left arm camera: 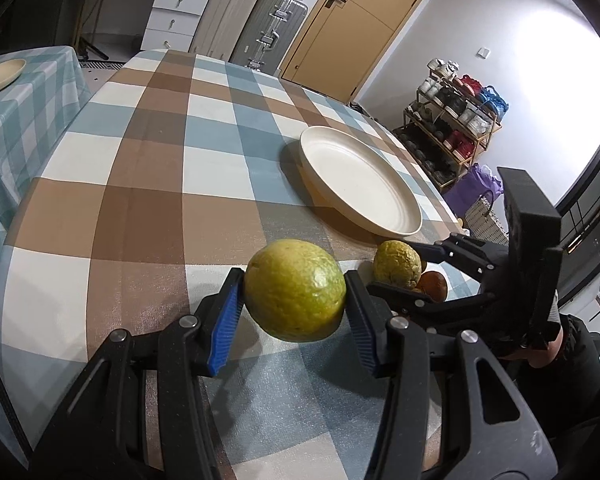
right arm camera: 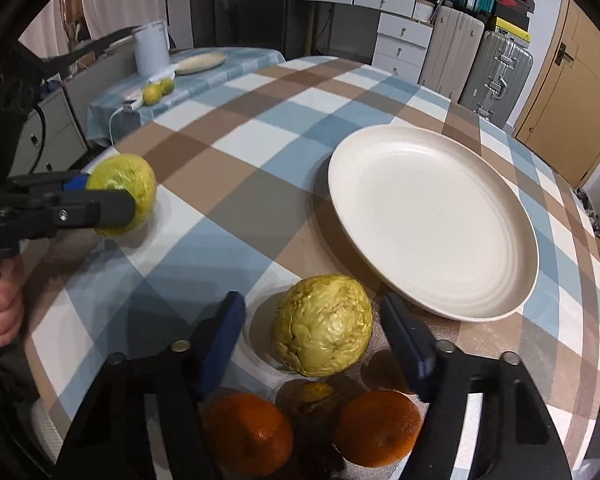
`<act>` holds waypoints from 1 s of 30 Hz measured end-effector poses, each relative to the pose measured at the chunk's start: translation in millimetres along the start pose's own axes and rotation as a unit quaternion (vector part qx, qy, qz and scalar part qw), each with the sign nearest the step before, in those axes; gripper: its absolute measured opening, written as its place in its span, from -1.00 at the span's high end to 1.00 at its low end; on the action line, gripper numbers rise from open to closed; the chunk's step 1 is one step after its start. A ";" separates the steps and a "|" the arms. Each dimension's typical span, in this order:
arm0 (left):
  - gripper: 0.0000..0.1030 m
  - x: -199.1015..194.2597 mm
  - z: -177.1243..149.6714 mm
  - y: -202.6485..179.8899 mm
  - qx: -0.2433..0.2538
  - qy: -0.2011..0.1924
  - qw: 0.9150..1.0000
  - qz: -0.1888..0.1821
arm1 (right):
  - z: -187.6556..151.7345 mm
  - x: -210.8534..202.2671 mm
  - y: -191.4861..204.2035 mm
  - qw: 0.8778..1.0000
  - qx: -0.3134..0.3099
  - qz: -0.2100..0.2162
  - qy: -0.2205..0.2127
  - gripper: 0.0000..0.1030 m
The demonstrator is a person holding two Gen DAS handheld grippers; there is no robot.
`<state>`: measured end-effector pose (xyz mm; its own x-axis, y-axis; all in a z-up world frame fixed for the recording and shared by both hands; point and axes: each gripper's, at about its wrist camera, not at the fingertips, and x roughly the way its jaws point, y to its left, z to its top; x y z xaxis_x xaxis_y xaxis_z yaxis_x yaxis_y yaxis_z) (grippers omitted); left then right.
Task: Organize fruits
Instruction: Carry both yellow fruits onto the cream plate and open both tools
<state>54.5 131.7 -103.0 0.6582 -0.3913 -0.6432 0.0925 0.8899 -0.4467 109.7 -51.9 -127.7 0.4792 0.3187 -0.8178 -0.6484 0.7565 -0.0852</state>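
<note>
My left gripper [left arm camera: 294, 300] is shut on a smooth green-yellow fruit [left arm camera: 295, 290], held just above the checked tablecloth [left arm camera: 148, 200]; it shows again at the left of the right wrist view as the left gripper [right arm camera: 108, 196] with its fruit [right arm camera: 128, 176]. My right gripper [right arm camera: 312, 320] straddles a wrinkled yellow fruit [right arm camera: 324, 324] resting on the cloth, with a small gap at each pad, so it is open. In the left wrist view the right gripper [left arm camera: 400, 270] sits around that wrinkled fruit [left arm camera: 396, 264]. An empty cream plate [right arm camera: 432, 220] [left arm camera: 360, 184] lies just beyond.
Two oranges [right arm camera: 248, 432] [right arm camera: 380, 428] and a small dark-yellow fruit [right arm camera: 312, 394] lie close under the right gripper. A second table [right arm camera: 236, 60] behind holds a plate, two limes [right arm camera: 156, 90] and a white canister [right arm camera: 151, 46]. Suitcases, drawers and a door line the back wall.
</note>
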 end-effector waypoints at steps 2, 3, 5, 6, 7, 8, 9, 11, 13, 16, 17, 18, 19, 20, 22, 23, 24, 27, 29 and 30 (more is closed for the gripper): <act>0.09 0.4 0.3 0.3 -0.001 0.000 1.000 0.000 | -1.0 2.8 -1.4 1.000 0.005 -0.001 0.007 -0.05; 0.09 0.8 0.3 0.1 -0.002 0.001 1.000 0.002 | -1.7 3.3 -3.0 1.000 0.008 -0.004 0.009 0.05; 0.09 1.3 1.0 -1.0 -0.001 0.002 1.000 0.004 | -2.6 3.4 -7.8 1.000 0.024 0.007 0.009 0.05; 0.09 1.8 1.4 -1.8 -0.001 0.002 1.000 0.005 | -2.7 3.7 -10.9 0.999 0.033 0.013 0.009 0.05; 0.09 2.4 1.9 -2.7 0.000 0.003 1.000 0.006 | -2.6 4.1 -13.4 0.999 0.042 0.019 0.009 0.06; 0.09 3.3 3.0 -3.4 0.001 0.003 1.000 0.007 | -3.0 3.6 -15.6 0.998 0.048 0.025 0.007 0.06; 0.09 4.5 4.6 -4.6 0.003 0.004 1.000 0.008 | -3.8 1.4 -18.8 0.998 0.057 0.031 0.001 0.06; 0.09 7.1 6.9 -8.6 0.008 0.006 1.000 0.009 | -2.5 -4.3 -22.3 0.997 0.068 0.042 -0.014 0.06; 0.09 10.9 10.7 -13.2 0.012 0.009 1.000 0.008 | -1.8 -14.5 -29.1 0.994 0.084 0.059 -0.038 0.06; 0.09 16.4 19.3 -23.5 0.024 0.008 1.000 0.009 | -0.7 -29.3 -43.5 0.987 0.114 0.087 -0.074 0.06; 0.09 18.5 23.0 -27.6 0.028 0.008 1.000 0.010 | -0.5 -32.4 -49.9 0.984 0.126 0.096 -0.081 0.06; 0.09 21.1 26.9 -32.0 0.033 0.008 0.999 0.010 | 0.5 -33.8 -55.6 0.982 0.135 0.101 -0.084 0.06; 0.09 24.3 31.9 -36.9 0.037 0.007 0.999 0.009 | 0.3 -37.0 -62.8 0.980 0.145 0.099 -0.089 0.06; 0.09 27.9 37.4 -41.8 0.043 0.007 0.999 0.009 | 0.0 -39.8 -68.4 0.979 0.150 0.097 -0.094 0.06; 0.09 35.5 49.1 -49.4 0.049 0.005 0.999 0.009 | -1.5 -45.8 -82.2 0.975 0.166 0.101 -0.106 0.06; 0.09 40.4 56.1 -53.5 0.052 0.004 0.999 0.008 | -2.2 -49.1 -89.2 0.973 0.174 0.105 -0.113 0.06; 0.09 44.3 61.7 -56.3 0.053 0.003 0.999 0.007 | -2.2 -53.2 -97.6 0.970 0.182 0.107 -0.122 0.06; 0.09 61.0 83.3 -67.6 0.060 0.000 0.998 0.005 | -0.2 -60.9 -115.6 0.966 0.192 0.105 -0.139 0.06; 0.09 72.4 97.2 -74.5 0.063 0.001 0.998 0.001 | 3.3 -64.0 -127.4 0.965 0.196 0.099 -0.144 0.06; 0.09 78.8 104.3 -77.9 0.065 0.002 0.998 0.000 | 6.7 -63.5 -133.5 0.964 0.198 0.098 -0.147 0.06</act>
<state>177.1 56.0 -54.1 0.6553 -0.3923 -0.6456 0.1891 0.9126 -0.3626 169.9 -169.3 -60.6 0.5550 0.5812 -0.5952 -0.4948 0.8058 0.3254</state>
